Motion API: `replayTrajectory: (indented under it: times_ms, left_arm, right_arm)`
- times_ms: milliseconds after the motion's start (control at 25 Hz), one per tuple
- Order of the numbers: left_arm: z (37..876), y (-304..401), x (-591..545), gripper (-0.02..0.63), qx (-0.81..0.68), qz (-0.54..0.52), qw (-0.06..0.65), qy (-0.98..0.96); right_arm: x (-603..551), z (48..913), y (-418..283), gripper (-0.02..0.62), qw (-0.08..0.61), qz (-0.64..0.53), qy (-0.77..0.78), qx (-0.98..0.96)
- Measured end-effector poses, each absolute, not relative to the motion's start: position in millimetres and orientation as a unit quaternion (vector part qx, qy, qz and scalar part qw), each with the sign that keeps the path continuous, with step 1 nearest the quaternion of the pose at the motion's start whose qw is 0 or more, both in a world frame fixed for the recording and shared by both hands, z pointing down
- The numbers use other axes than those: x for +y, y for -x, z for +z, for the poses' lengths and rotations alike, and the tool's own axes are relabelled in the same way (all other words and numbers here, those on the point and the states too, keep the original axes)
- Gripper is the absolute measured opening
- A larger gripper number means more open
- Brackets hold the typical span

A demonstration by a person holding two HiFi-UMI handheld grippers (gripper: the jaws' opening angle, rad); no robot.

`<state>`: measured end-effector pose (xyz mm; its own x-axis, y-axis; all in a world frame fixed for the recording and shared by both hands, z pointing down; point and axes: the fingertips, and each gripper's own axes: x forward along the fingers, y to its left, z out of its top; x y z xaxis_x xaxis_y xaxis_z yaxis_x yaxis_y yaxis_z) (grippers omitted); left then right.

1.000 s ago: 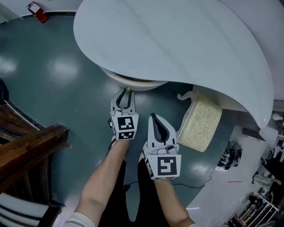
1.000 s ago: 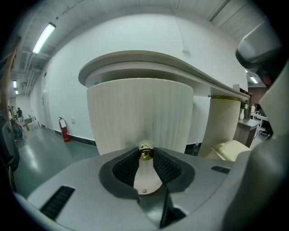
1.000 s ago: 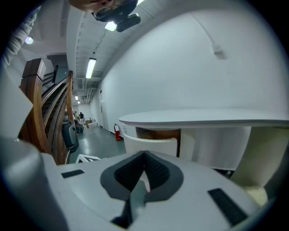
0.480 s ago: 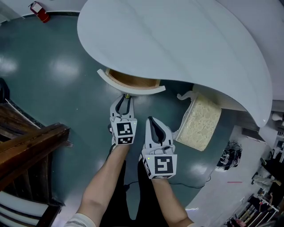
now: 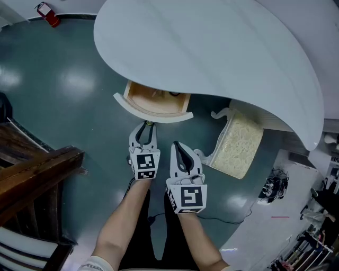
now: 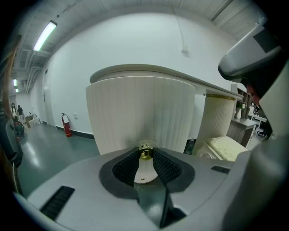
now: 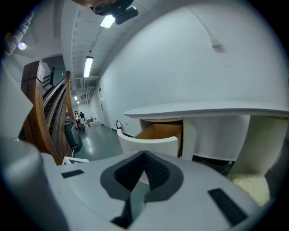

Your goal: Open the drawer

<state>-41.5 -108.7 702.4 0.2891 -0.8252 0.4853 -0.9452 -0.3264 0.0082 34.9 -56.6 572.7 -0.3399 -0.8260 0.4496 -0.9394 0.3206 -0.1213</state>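
Observation:
A white drawer [image 5: 153, 112] with a curved front and a wooden inside stands pulled out from under the white table top [image 5: 212, 47]. My left gripper [image 5: 146, 127] is shut on the small brass knob [image 5: 149, 123] at the middle of the drawer front. In the left gripper view the knob [image 6: 145, 151] sits pinched between the black pads, with the ribbed drawer front [image 6: 140, 113] just behind it. My right gripper [image 5: 178, 145] hangs to the right of the left one, shut on nothing. In the right gripper view its jaws [image 7: 144, 156] meet short of the drawer [image 7: 156, 135].
A cream upholstered stool [image 5: 238, 144] with white carved legs stands under the table's right side. A dark wooden stair rail [image 5: 37, 174] runs along the left. A red fire extinguisher [image 5: 46, 14] stands at the far wall. A small dark item [image 5: 173, 94] lies inside the drawer.
The drawer has slid out from under the table as my left gripper drew back towards the person with the knob. The right gripper has drifted slightly back alongside it.

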Motion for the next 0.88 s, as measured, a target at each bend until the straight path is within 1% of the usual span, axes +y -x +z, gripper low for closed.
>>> replayTrajectory:
  times_ms: [520,880]
  left_arm:
    - [705.0,53.8,-62.7,0.098,-0.553,0.206,0.155,-0.792]
    - [707.0,58.3,-48.0,0.098,-0.548,0.206,0.172,-0.792]
  right_arm:
    - [-32.6,583.3,-26.5,0.014,0.170,0.194,-0.541,-0.801]
    - [-19.2,591.8,-28.0,0.014,0.178,0.203,-0.542,-0.795]
